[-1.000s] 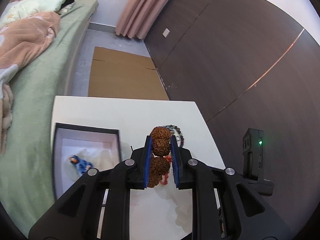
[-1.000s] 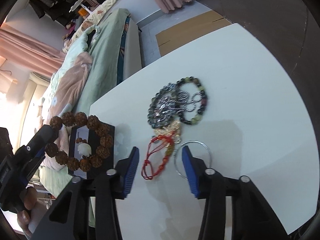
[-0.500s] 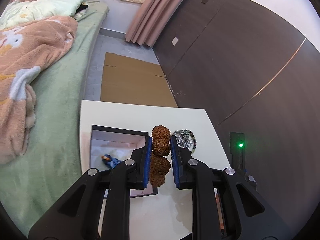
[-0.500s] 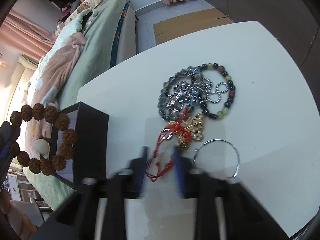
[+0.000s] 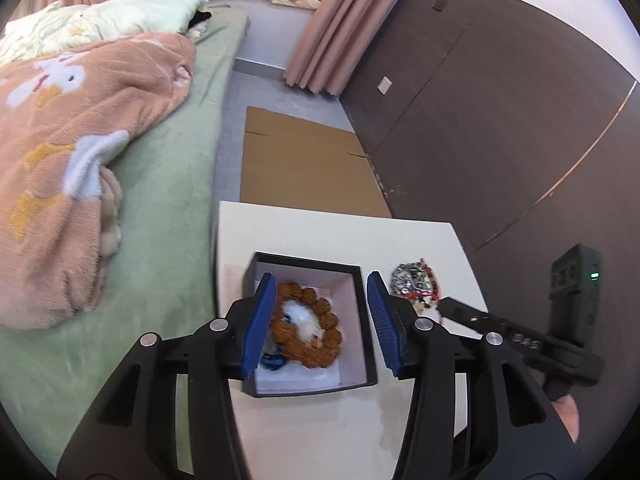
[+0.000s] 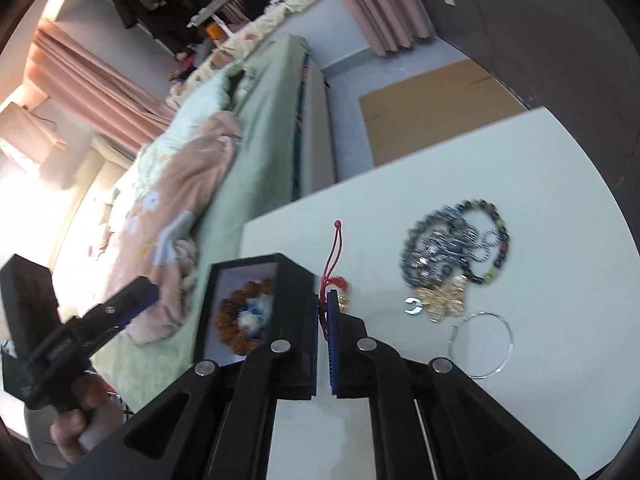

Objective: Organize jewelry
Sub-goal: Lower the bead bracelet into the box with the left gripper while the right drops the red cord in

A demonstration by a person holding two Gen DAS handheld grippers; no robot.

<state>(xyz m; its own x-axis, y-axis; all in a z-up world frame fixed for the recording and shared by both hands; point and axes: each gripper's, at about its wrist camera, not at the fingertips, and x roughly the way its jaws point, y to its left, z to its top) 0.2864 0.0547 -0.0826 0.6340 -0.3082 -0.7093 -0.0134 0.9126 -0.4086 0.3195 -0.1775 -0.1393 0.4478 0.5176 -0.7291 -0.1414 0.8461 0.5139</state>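
A black jewelry box with a white lining sits on the white table. The brown seed-bead bracelet lies inside it beside a blue trinket; both also show in the right wrist view. My left gripper is open and empty above the box. My right gripper is shut on the red cord bracelet, lifted just right of the box. A heap of bead bracelets and chains, a gold butterfly piece and a thin silver bangle lie on the table.
A bed with a green sheet and a peach blanket runs along the table's left side. Flat cardboard lies on the floor beyond the table. A dark wall stands to the right.
My left gripper moved over the box and opened, and the brown bracelet dropped into it. My right gripper shut on the red cord bracelet and lifted it leftward beside the box.
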